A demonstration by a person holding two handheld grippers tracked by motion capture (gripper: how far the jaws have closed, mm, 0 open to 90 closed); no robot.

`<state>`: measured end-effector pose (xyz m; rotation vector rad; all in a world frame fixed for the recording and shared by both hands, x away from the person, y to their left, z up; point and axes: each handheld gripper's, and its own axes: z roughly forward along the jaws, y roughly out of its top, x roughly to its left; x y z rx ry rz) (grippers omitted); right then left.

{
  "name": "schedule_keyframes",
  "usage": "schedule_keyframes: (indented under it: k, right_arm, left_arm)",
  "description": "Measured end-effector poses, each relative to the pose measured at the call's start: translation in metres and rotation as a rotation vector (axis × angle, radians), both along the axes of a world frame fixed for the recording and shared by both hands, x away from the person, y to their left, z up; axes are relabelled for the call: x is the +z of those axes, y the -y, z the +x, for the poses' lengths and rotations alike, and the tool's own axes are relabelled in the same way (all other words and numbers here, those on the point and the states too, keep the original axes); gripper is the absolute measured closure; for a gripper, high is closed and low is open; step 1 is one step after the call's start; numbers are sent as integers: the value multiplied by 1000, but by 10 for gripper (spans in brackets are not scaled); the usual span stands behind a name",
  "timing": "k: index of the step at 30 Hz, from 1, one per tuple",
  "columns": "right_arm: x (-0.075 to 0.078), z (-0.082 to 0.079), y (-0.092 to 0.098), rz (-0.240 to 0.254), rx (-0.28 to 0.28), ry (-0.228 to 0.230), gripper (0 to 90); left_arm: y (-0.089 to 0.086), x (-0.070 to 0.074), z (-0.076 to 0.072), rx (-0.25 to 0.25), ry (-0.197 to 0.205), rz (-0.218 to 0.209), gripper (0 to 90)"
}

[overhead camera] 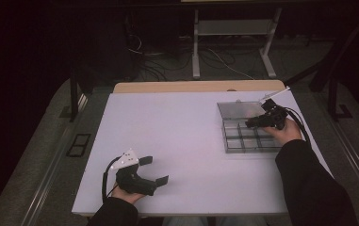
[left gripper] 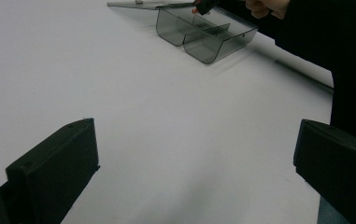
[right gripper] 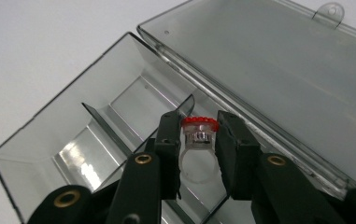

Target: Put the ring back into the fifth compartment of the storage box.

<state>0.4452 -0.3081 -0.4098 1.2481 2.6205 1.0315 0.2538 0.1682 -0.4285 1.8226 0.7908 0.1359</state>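
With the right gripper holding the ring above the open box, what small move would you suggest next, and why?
Probably lower the right gripper a little further into the compartment beneath it. It is shut on the red-topped ring, which hangs above the divided box whose lid lies open, so nothing blocks the way down.

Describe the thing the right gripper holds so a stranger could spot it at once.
On the white table, find the smoky clear box with its lid open, at the far right. Over its compartments the right gripper pinches a ring: a clear plastic band with a red round top, the one spot of colour there.
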Motion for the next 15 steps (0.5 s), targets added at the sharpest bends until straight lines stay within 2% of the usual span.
schedule_keyframes:
  k: [11,15]
  right_arm:
    - [-10,4,-4,-39,4,-29,699]
    - [-11,4,-4,-43,1,-29,662]
  left_arm:
    - [1,0,0,-2,-3,2,0]
    - [1,0,0,-2,-3,3,0]
